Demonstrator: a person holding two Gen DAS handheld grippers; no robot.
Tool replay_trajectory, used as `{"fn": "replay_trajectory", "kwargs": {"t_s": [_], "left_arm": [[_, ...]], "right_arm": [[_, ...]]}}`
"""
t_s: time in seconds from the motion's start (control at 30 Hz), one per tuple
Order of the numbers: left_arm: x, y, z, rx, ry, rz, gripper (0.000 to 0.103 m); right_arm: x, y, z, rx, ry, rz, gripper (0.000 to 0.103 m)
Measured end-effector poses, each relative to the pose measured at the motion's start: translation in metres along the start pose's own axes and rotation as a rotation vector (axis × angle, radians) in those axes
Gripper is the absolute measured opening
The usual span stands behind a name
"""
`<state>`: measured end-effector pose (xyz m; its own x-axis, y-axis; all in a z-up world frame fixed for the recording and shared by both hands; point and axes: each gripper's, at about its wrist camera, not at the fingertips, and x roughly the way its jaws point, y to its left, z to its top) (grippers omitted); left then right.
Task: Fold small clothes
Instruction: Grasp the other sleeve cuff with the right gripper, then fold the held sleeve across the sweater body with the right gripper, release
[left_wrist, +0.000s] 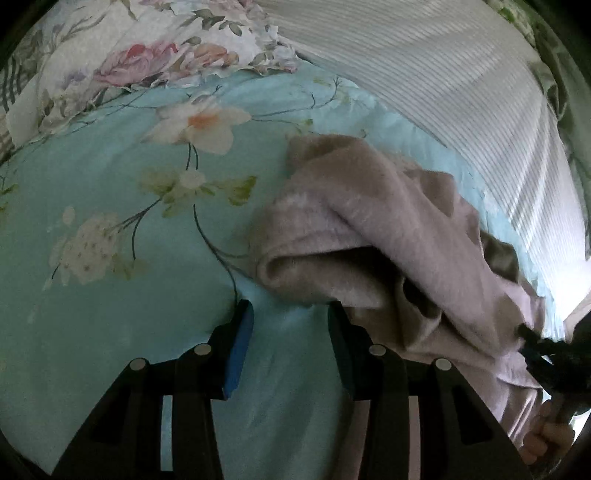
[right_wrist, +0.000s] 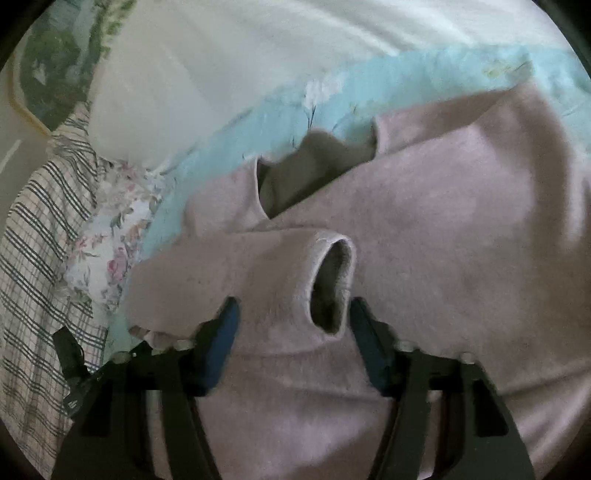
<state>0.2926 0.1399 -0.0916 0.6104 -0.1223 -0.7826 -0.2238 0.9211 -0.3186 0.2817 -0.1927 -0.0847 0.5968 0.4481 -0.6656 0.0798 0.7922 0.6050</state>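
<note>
A small pale pink fleece garment (left_wrist: 388, 229) lies crumpled on the light blue floral bedsheet (left_wrist: 110, 184). In the left wrist view my left gripper (left_wrist: 291, 314) is open and empty, its fingers just short of the garment's near rolled edge. In the right wrist view the garment (right_wrist: 443, 221) fills the frame, and a sleeve cuff opening (right_wrist: 330, 288) lies between the fingers of my right gripper (right_wrist: 291, 310). The right gripper is open, its jaws standing on either side of the sleeve. The right gripper also shows at the right edge of the left wrist view (left_wrist: 546, 354).
A floral pillow (left_wrist: 147, 55) lies at the back left. A white striped blanket (left_wrist: 443, 92) runs along the back right. A plaid cloth (right_wrist: 44, 240) lies at the left in the right wrist view, with a white pillow (right_wrist: 221, 66) behind the garment.
</note>
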Motion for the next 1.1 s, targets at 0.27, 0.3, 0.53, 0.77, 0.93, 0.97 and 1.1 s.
{"fn": "replay_trajectory", "kwargs": {"t_s": [0.27, 0.3, 0.53, 0.77, 0.93, 0.97, 1.1], "left_arm": [[0.011, -0.013, 0.01, 0.029, -0.003, 0.016, 0.041], [0.01, -0.013, 0.01, 0.026, -0.004, 0.015, 0.041], [0.009, -0.021, 0.006, 0.037, -0.02, -0.001, 0.043], [-0.012, -0.025, 0.003, 0.056, -0.108, -0.015, 0.043], [-0.007, -0.041, -0.005, 0.138, -0.068, -0.036, 0.043], [-0.005, -0.044, -0.008, 0.148, -0.061, -0.032, 0.043], [0.004, -0.041, -0.014, 0.129, -0.031, 0.01, 0.04]], "right_arm": [[-0.077, 0.035, 0.053, -0.077, -0.215, 0.132, 0.005], [-0.099, 0.034, 0.062, -0.082, -0.274, 0.142, 0.005], [-0.163, -0.038, 0.06, -0.015, -0.39, -0.05, 0.005], [-0.12, -0.099, 0.02, 0.113, -0.249, -0.129, 0.005], [-0.157, -0.096, 0.022, 0.133, -0.409, -0.128, 0.005], [-0.159, -0.099, 0.021, 0.136, -0.409, -0.164, 0.005], [-0.123, -0.119, 0.01, 0.139, -0.225, -0.217, 0.005]]}}
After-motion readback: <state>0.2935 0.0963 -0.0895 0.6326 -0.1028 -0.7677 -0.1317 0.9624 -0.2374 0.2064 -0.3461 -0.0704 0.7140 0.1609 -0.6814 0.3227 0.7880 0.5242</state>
